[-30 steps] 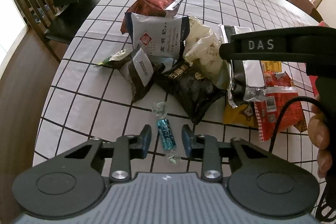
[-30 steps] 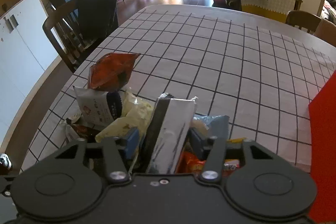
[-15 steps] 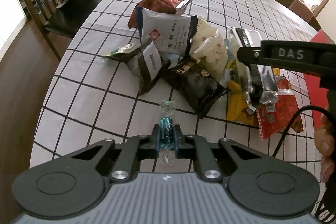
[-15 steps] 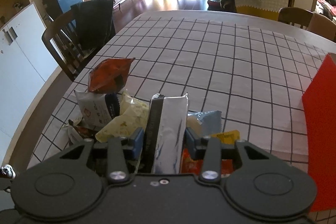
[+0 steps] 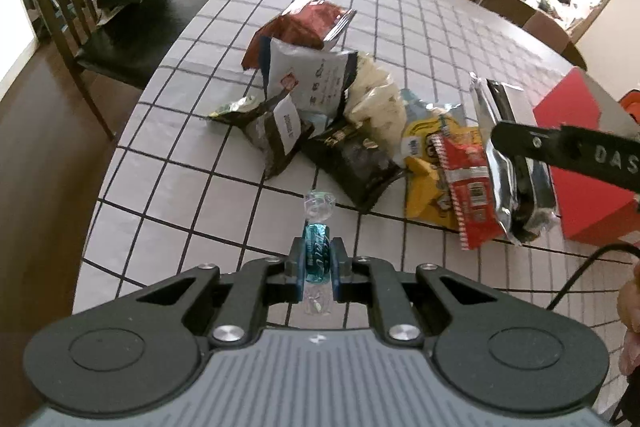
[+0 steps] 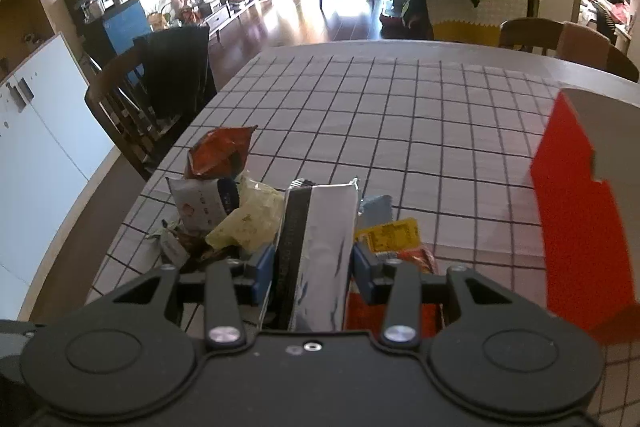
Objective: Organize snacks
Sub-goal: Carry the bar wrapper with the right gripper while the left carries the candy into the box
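Grip matters now: left gripper [image 5: 316,263] pinches the teal candy [image 5: 317,255], right gripper [image 6: 313,269] clamps the silver packet [image 6: 320,251]; carry both level toward the red box [image 6: 576,211] on the right.

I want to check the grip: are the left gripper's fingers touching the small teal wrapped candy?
Touching. The left wrist view shows the left gripper closed on the small teal wrapped candy, both fingers pressing its sides.

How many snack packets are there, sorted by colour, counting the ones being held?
Red or maroon: 2
White or cream: 2
Black or dark: 3
Yellow: 1
Silver: 1
Teal candy: 1
Total: 10
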{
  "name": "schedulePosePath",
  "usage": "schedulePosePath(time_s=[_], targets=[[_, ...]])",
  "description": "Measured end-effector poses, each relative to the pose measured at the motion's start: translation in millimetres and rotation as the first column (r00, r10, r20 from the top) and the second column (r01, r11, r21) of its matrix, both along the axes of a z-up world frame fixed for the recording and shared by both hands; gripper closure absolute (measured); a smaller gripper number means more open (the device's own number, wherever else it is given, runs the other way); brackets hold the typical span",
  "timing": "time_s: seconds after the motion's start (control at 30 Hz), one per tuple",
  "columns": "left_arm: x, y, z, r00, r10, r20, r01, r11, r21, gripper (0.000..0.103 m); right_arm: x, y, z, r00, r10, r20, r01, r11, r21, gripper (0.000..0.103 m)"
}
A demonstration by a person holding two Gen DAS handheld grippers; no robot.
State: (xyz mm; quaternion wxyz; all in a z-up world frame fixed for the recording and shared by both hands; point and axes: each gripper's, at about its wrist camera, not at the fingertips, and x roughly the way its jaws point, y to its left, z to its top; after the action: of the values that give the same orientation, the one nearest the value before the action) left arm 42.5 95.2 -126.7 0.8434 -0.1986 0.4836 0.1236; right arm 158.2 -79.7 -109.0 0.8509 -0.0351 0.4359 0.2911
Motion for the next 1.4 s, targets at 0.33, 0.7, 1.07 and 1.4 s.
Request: schedulePosePath(time_s=[0.33, 0.7, 1.07, 1.4], targets=[[-6, -12, 43, 0.992, -0.091, 0.081, 0.093, 0.996, -0.01, 0.091, -27, -37, 42, 0.997, -0.056, 0.044, 0.056, 0.998, 0.013, 0.061], [33, -60, 87, 0.966, -0.213, 0.143, 0.213, 0.977, 0.017, 0.091, -16, -103, 71, 0.979, -0.162, 0.121, 0.161, 0.987, 0.02, 0.061], [110, -153, 111, 0.932, -0.321, 0.168, 0.319, 0.947, 0.037, 0.091, 37, -186, 70, 0.959, -0.245, 0.143, 0.248, 0.969, -0.002, 0.061], [180, -237, 97, 0.913, -0.395, 0.099, 0.39, 0.918, 0.068, 0.091, 91, -254, 46, 0.954, -0.277, 0.114, 0.286, 0.956, -0.066, 0.061]])
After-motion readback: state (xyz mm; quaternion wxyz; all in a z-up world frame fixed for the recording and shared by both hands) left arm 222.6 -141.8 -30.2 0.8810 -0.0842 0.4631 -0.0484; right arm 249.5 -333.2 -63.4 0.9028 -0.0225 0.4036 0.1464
